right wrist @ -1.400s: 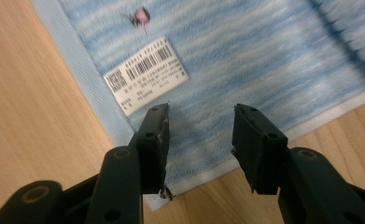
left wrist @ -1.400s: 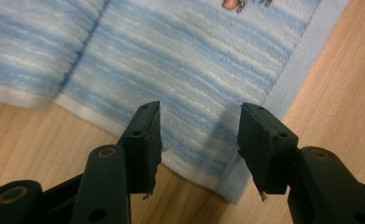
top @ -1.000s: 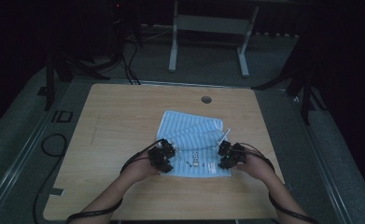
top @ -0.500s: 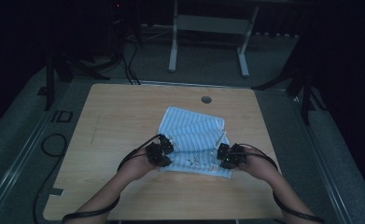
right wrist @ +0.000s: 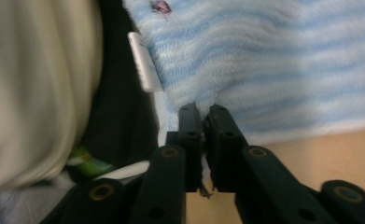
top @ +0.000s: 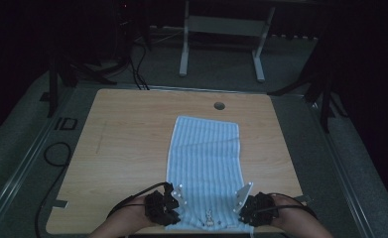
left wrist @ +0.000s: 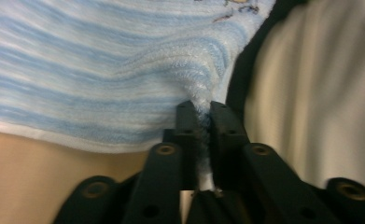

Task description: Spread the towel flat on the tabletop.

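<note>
A blue-and-white striped towel lies stretched out lengthwise on the wooden table, its near end at the front edge. My left gripper is at the towel's near left corner and my right gripper at its near right corner. In the left gripper view the jaws pinch a fold of towel. They have just been opening slightly, with the cloth still between them. In the right gripper view the jaws likewise clamp the towel's edge near a white tag, and have also just eased a little.
A round cable hole sits near the table's far edge. A black cable loops on the floor at the left, and a white metal frame stands beyond the table. The person's light garment is close behind the grippers.
Both hands have drawn back to the table's near edge, pulling the towel with them. It lay rumpled and askew before and is now drawn out long and flat.
</note>
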Tool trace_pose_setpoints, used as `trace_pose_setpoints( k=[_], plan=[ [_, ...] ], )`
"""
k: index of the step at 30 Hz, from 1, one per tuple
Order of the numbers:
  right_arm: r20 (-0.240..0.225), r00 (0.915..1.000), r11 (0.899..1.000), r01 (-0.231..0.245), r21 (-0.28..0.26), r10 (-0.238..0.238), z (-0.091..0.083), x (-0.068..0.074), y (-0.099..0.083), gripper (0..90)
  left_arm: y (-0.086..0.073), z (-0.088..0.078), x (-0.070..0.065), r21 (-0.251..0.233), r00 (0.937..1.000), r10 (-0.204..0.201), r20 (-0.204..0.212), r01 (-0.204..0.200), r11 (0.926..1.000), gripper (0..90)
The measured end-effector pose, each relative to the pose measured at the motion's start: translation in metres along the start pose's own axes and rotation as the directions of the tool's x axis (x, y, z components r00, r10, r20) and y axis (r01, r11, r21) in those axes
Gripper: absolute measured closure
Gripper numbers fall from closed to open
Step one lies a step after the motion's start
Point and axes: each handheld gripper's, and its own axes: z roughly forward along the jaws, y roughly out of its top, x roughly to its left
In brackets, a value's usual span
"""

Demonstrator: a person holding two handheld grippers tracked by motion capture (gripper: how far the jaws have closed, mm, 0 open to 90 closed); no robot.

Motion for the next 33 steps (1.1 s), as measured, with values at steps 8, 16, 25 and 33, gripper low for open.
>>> trace_pose_setpoints(
  k=[8,16,25,33],
  plan=[
    [0.049,0.9890,0.988,-0.136,-0.065,0.140,-0.008,-0.050,-0.005,65.8,0.001,-0.011,0.034,-0.089,0.9946,-0.093,-0.045,0.089,0.9920,52.6],
    [0.088,0.9750,0.978,-0.199,-0.065,0.204,0.021,-0.083,0.002,59.1,0.013,0.021,0.066,0.034,0.9818,-0.085,-0.170,0.092,0.9952,49.1],
    [0.093,0.9724,0.977,-0.215,-0.001,0.214,0.053,-0.098,0.002,53.7,0.014,0.037,0.074,0.028,0.9838,-0.100,-0.149,0.106,0.9940,45.1],
    [0.067,0.9683,0.971,-0.240,-0.016,0.241,0.056,-0.120,-0.004,50.7,0.021,0.038,0.085,0.038,0.9823,-0.104,-0.156,0.111,0.9931,43.3]
  ],
)
